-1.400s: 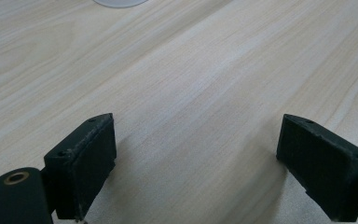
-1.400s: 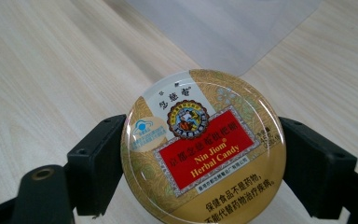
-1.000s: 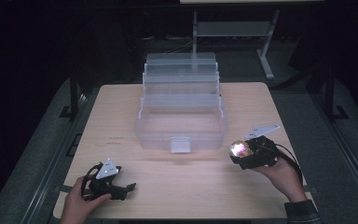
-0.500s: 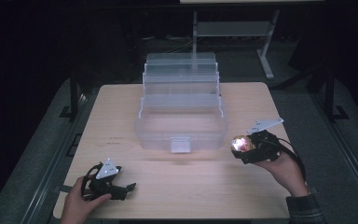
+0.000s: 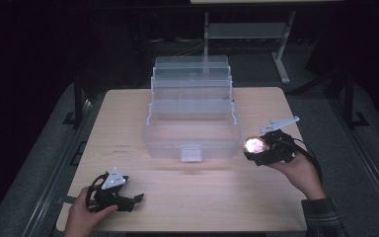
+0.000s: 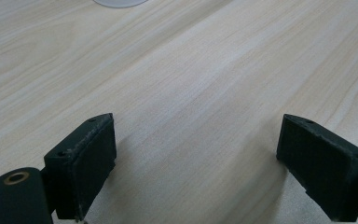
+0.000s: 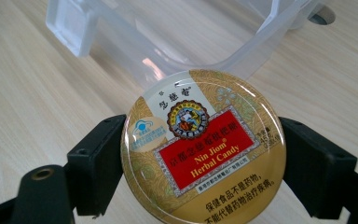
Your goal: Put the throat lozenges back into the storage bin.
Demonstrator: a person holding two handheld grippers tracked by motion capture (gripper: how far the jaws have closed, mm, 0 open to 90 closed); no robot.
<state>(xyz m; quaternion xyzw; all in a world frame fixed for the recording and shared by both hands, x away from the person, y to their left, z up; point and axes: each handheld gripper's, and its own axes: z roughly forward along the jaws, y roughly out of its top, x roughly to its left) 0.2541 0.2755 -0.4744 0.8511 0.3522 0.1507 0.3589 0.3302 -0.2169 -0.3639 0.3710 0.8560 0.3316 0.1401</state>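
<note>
A round gold candy tin (image 7: 204,150) with a red label sits clamped between the black jaws of my right gripper (image 7: 200,163). From above, that tin (image 5: 254,144) glints at the front of the right gripper (image 5: 256,148), held above the table beside the front right corner of a clear plastic tiered box (image 5: 192,118). The box stands open in the middle of the table, its trays stepped back. My left gripper (image 5: 135,199) rests on the table near the front left edge, and its jaws (image 6: 196,168) stand wide apart over bare wood.
The wooden table (image 5: 187,197) has free room in front of the box and along both sides. A white latch tab (image 5: 190,153) sticks out at the box's front. A metal stand (image 5: 281,54) is on the dark floor behind the table.
My right gripper has risen a little with the tin and shifted toward the box's right corner. The left gripper has kept still.
</note>
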